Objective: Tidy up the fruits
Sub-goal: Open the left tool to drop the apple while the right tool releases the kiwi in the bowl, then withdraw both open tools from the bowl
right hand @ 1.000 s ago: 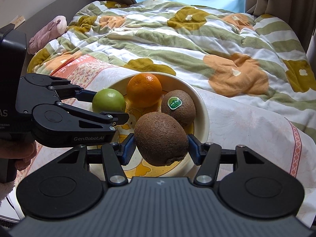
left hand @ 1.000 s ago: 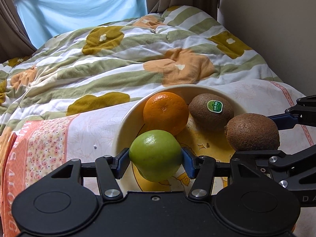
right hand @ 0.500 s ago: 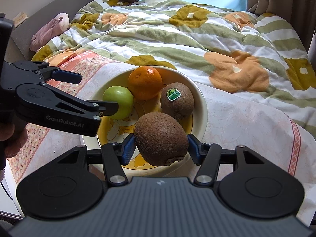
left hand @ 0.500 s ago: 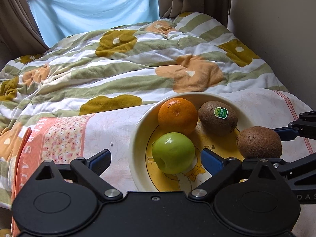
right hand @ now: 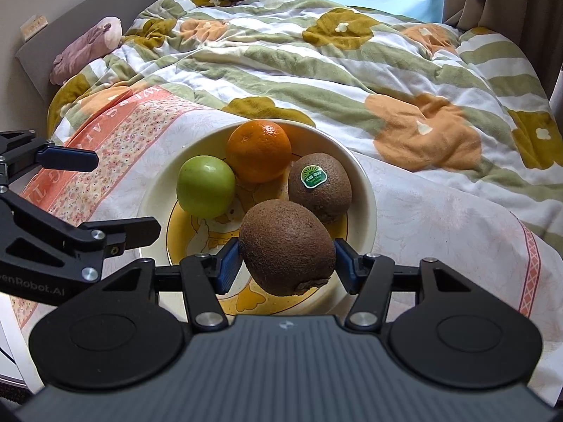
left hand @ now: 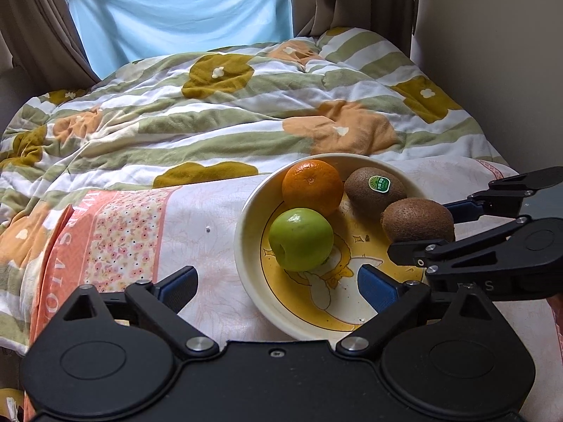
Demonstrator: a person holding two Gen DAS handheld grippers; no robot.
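A cream bowl (left hand: 246,246) with a yellow cartoon bottom sits on the bed; it also shows in the right wrist view (right hand: 366,190). In it lie a green apple (left hand: 301,239), an orange (left hand: 312,187) and a stickered kiwi (left hand: 374,188). My left gripper (left hand: 278,285) is open and empty, pulled back near the bowl's front rim. My right gripper (right hand: 286,263) is shut on a plain brown kiwi (right hand: 286,246) and holds it just above the bowl's near right side. That kiwi (left hand: 417,219) shows at the right in the left wrist view.
A floral and striped quilt (left hand: 211,112) covers the bed behind the bowl. A pink patterned cloth (left hand: 116,232) lies under and left of the bowl. A pink plush toy (right hand: 84,49) lies at the headboard. A wall (left hand: 492,52) stands to the right.
My left gripper let go of the green apple in the bowl, opened and drew back. My right gripper kept its hold on the kiwi over the bowl.
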